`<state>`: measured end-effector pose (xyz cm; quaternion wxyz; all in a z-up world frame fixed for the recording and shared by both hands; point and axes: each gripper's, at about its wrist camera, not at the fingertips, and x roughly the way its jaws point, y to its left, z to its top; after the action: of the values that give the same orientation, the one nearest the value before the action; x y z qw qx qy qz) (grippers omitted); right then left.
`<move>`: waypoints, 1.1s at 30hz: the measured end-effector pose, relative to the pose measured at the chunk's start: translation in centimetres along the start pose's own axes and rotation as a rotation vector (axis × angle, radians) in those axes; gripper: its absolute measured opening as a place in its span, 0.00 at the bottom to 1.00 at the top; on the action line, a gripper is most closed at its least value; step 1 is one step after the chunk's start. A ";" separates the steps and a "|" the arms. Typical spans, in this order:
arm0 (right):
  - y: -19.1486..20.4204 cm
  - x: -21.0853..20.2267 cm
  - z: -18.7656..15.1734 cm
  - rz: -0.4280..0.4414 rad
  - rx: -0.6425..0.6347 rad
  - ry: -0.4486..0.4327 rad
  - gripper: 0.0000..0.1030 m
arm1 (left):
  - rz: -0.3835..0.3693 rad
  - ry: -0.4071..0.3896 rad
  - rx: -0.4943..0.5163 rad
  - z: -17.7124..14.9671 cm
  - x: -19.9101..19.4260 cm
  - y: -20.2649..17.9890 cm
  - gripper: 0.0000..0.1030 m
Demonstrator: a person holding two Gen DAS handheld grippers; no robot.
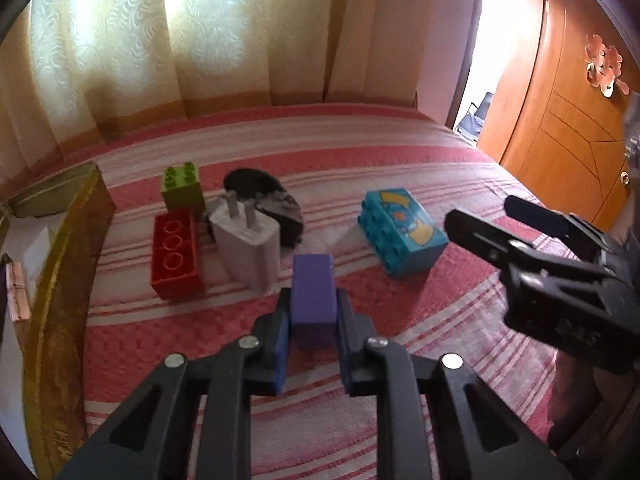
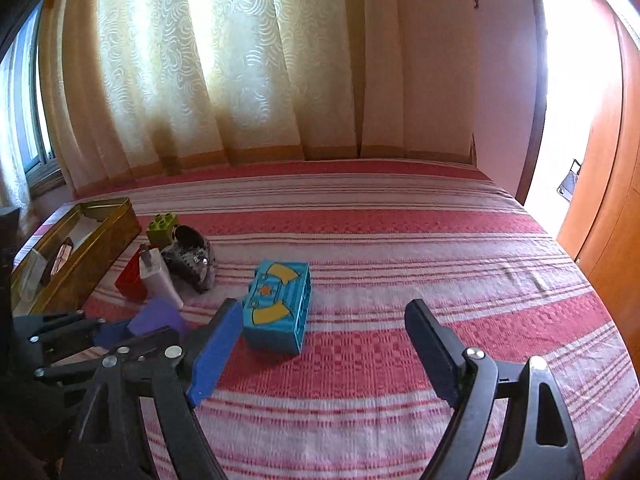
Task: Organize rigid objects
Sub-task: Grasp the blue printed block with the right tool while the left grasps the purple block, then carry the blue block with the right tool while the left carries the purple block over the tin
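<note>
The left gripper (image 1: 313,300) is close to the camera, and its two blue pads press on both sides of a purple block (image 1: 313,292). The block sits on the bed cover (image 1: 400,160), which has pink and white stripes. In the right wrist view the same purple block (image 2: 158,316) shows between the pads of the left gripper (image 2: 132,326), low on the left.

The right gripper (image 2: 324,320) is spread wide, with nothing between its fingers. Its blue pad (image 2: 212,356) on the left is near the blue block (image 2: 276,304). The left wrist view shows the right gripper (image 1: 492,216) coming in from the right, just beside the blue block (image 1: 404,232). This block lies on the cover and has yellow shapes and a small star on it.

A bit farther back stands a white plug (image 1: 248,248) with two metal pins pointing up. A red block (image 1: 176,256) lies just to its left, touching or almost touching it. Behind the plug is a dark, round thing (image 1: 276,204); I cannot tell what it is. A green block (image 1: 182,186) stands behind the red one.

On the left edge of the bed is a gold box (image 1: 56,280) with its top open. Some small things lie inside it, too hard to make out.

Far back, cream curtains (image 1: 200,40) hang with light shining through. A wooden door (image 1: 568,100) is on the right.
</note>
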<state>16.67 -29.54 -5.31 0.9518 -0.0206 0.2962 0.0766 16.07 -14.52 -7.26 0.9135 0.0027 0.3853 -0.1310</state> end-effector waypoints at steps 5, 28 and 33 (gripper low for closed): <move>0.8 2.0 0.7 0.005 -0.006 0.036 0.82 | 0.035 -0.058 0.002 -0.6 -1.7 0.8 0.17; 3.8 4.4 1.3 -0.003 -0.109 0.107 0.43 | 0.093 -0.253 -0.098 -0.9 -4.8 5.4 0.17; 3.9 2.4 1.3 0.009 -0.099 0.023 0.43 | 0.103 -0.272 -0.084 -1.0 -5.1 5.1 0.17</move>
<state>18.77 -25.21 -5.60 0.9459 -0.0672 0.3029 0.0949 13.22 -8.28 -4.84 0.9621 -0.0334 0.2624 -0.0669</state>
